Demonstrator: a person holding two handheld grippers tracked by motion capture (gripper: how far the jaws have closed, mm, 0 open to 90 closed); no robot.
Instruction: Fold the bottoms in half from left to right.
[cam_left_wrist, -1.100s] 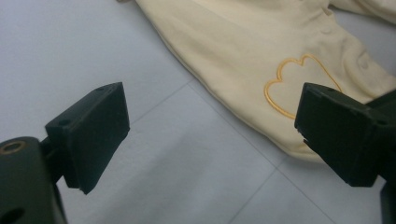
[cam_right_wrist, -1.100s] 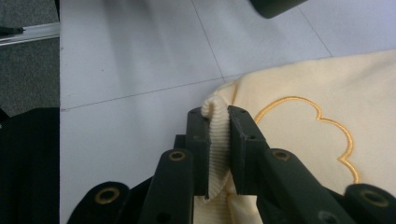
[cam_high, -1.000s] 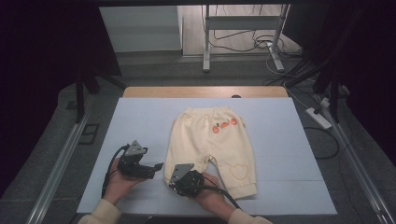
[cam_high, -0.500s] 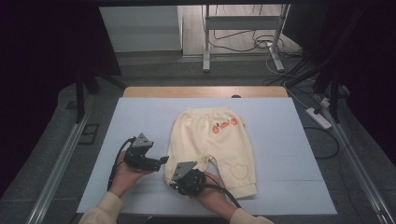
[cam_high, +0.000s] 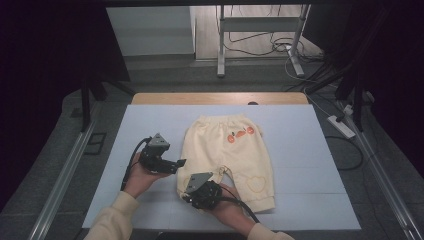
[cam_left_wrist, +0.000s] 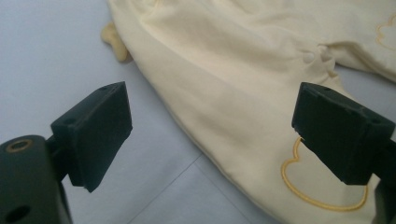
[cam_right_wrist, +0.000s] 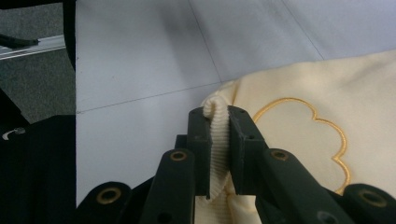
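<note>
Cream trousers (cam_high: 227, 160), centre frame, unfolded: our right hand-held gripper (cam_right_wrist: 218, 140) pinches one ribbed cuff; left hand-held gripper (cam_left_wrist: 212, 135) agape, folding pending.

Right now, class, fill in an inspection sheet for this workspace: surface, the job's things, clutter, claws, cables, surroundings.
Surface: pale blue mat over a wooden table, seams visible.
Job's things: cream trousers lying flat, waist far, legs near; orange motif near the waist, outlined shapes on the legs.
Clutter: nothing seen on the mat.
Claws: left claw open, above the trouser leg's edge; right claw shut on the ribbed cuff.
Cables: one black cable trails from each claw; more lie on the floor beyond the table.
Surroundings: power strip on the floor at right, metal stand legs behind, dark edges.
</note>
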